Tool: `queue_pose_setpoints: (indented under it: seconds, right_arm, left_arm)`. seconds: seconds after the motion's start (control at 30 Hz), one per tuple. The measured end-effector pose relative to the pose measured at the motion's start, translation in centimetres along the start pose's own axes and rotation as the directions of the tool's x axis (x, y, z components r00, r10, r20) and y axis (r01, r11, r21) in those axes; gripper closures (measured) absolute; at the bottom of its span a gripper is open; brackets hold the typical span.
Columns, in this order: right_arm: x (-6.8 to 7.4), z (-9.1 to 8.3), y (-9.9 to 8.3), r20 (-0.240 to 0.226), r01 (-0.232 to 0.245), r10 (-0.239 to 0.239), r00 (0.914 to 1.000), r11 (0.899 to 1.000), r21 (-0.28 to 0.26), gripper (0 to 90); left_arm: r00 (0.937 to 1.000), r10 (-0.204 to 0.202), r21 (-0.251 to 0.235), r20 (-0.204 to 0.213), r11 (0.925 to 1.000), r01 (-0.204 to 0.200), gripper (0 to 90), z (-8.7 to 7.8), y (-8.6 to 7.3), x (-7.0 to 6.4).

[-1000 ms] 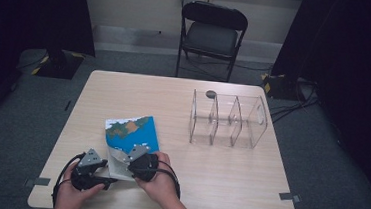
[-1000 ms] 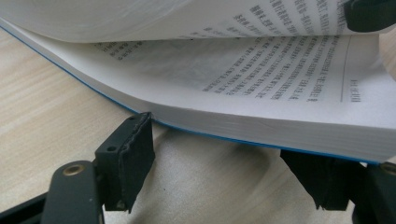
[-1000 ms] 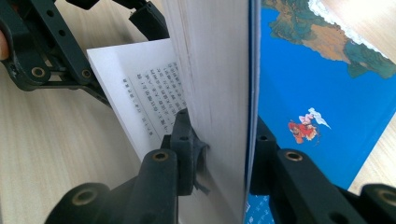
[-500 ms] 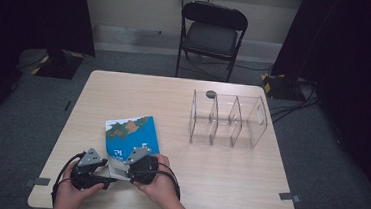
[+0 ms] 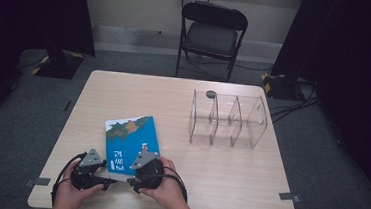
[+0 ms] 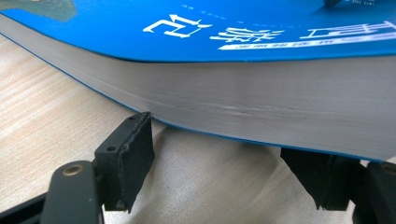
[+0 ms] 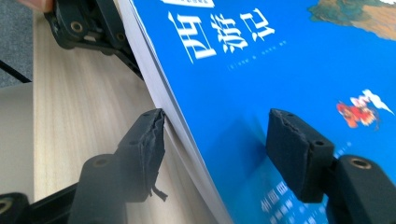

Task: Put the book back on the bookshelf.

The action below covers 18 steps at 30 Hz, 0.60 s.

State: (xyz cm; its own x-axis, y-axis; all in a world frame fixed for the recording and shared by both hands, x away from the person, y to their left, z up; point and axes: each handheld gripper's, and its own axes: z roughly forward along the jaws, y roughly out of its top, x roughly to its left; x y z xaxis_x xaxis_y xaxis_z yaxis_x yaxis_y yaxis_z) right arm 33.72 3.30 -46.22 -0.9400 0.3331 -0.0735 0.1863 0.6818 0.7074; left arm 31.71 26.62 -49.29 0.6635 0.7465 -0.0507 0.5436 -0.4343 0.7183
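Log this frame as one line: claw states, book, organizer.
left claw: open, at book edge | right claw: open, astride book edge | blue book: near edge raised | clear organizer: untouched

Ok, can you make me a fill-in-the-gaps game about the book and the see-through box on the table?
1. The book's cover is mostly ____.
2. The clear organizer on the table has nothing in it, so it is ____.
3. Behind the table stands a black folding ____.
4. The right gripper's jaws sit either side of the book's ____.

Missing words: blue; empty; chair; edge
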Motion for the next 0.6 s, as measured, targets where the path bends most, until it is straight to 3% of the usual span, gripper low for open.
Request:
queue_pose_setpoints:
  seconds: [0.17,0.27,0.6]
  right_arm:
    - [-0.3,-0.2,-0.8,0.025,-0.001,0.001,0.9997,1.0,-0.008,32.7]
    - [-0.3,-0.2,-1.4,0.038,0.014,-0.013,0.9992,0.999,-0.039,31.4]
    - [0.2,0.6,-2.4,0.123,0.107,-0.1,0.9874,0.993,-0.051,19.0]
  left_arm:
    - [1.0,0.004,0.004,-0.001,1.0,-0.004,25.4,0.0,0.1,0.0]
    - [1.0,0.008,0.008,0.001,0.9999,-0.008,25.4,0.0,0.1,0.1]
    - [1.0,0.002,0.005,0.003,1.0,-0.002,25.4,-0.1,0.3,0.0]
